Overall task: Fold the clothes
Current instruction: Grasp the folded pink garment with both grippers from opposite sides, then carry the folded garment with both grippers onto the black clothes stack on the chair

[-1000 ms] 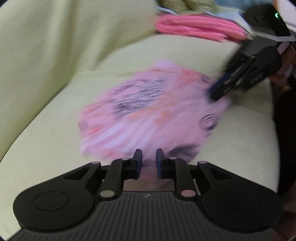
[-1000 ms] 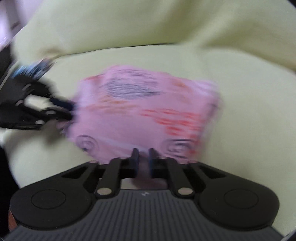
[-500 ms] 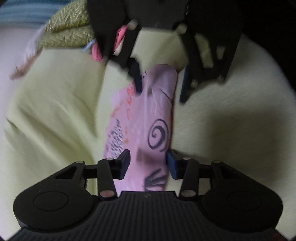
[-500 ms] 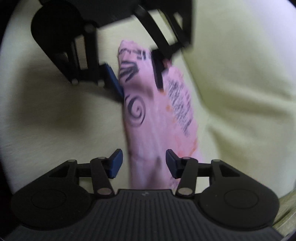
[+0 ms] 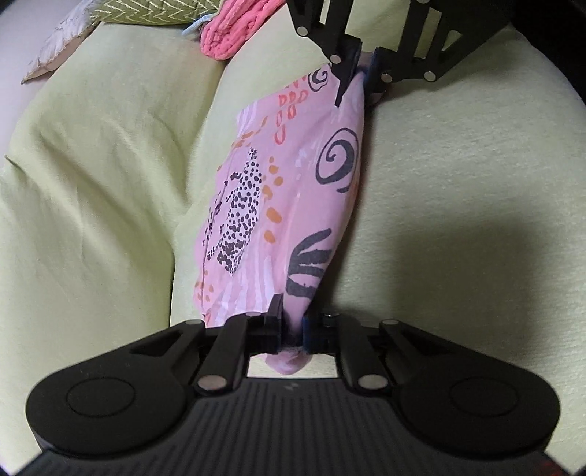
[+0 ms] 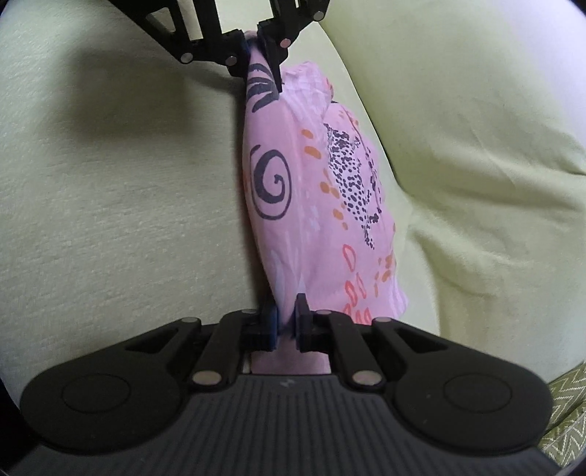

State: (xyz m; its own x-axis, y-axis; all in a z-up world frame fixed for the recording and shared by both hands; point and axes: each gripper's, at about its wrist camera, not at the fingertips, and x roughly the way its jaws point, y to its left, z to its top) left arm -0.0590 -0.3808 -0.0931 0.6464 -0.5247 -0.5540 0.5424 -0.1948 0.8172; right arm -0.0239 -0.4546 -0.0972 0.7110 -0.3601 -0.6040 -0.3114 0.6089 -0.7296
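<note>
Pink garment [image 5: 293,190] pinched between facing left gripper [image 5: 292,329] and right gripper [image 6: 286,324].

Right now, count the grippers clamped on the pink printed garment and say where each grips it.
2. The left gripper pinches one end of the pink garment; the right gripper pinches the opposite end. Both have just closed on the cloth.

You are working in a home, on a sofa: pale green upholstered seat cushions [image 5: 457,175] and a soft back cushion [image 6: 476,128] fill both views. A green chevron-patterned pillow [image 5: 121,11] and a folded coral-pink knit [image 5: 238,29] lie at the far end, with household laundry like the pink patterned garment [image 5: 278,190] spread across the seat.
</note>
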